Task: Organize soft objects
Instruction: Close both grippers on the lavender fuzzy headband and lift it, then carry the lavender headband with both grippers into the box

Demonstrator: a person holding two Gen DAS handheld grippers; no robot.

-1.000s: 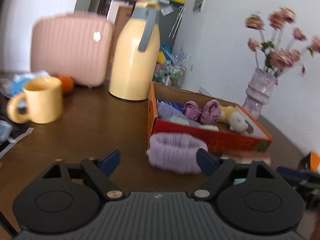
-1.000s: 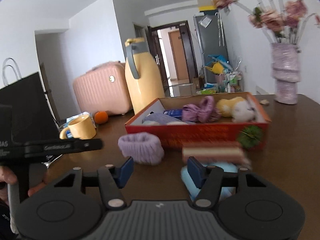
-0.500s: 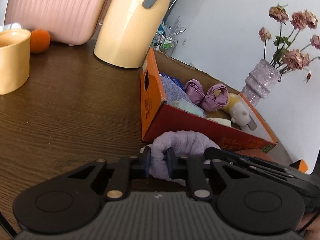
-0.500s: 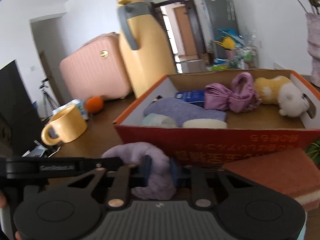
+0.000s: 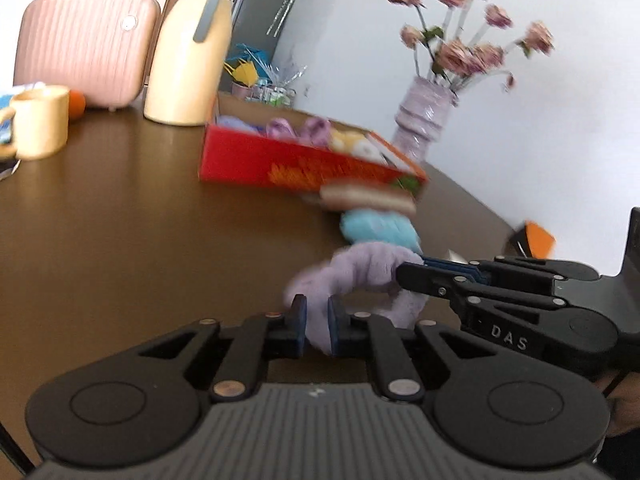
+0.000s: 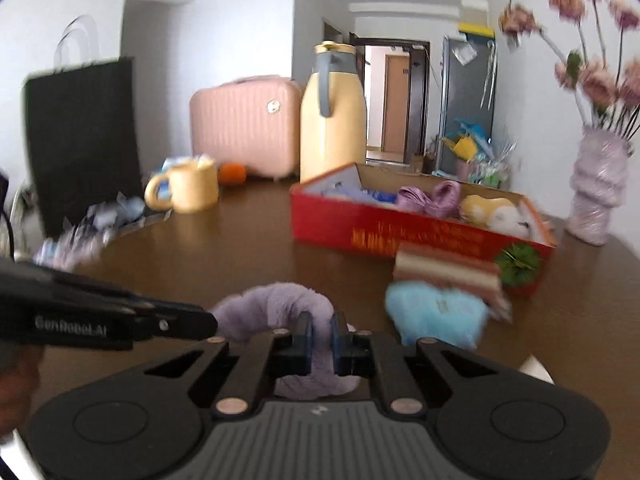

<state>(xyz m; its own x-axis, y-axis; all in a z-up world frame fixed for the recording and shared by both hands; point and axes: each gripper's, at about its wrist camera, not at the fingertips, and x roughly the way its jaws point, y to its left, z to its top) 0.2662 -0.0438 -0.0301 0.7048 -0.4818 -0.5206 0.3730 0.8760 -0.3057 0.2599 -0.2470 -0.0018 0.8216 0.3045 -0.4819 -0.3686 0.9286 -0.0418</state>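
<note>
A fluffy lilac headband (image 5: 360, 268) (image 6: 276, 304) is held between both grippers, a short way in front of the red box (image 5: 280, 164) (image 6: 360, 232). My left gripper (image 5: 317, 326) is shut on its near left part. In the right wrist view the left gripper (image 6: 212, 324) comes in from the left. My right gripper (image 6: 322, 338) pinches the band's other side, its jaws still closing tight on the fabric; from the left wrist it shows at the right (image 5: 400, 272). The box holds purple bows, a blue cloth and a yellow-white plush.
A light blue plush (image 6: 436, 312) and a striped sponge (image 6: 444, 270) lie against the box's front. Behind stand a yellow jug (image 6: 332, 120), a pink case (image 6: 244, 124), a yellow mug (image 6: 188, 190), a black bag (image 6: 80, 136) and a vase of flowers (image 6: 596, 192).
Both grippers went from open to shut on the lilac headband. They have since drawn it back from the box front toward the near side of the table.
</note>
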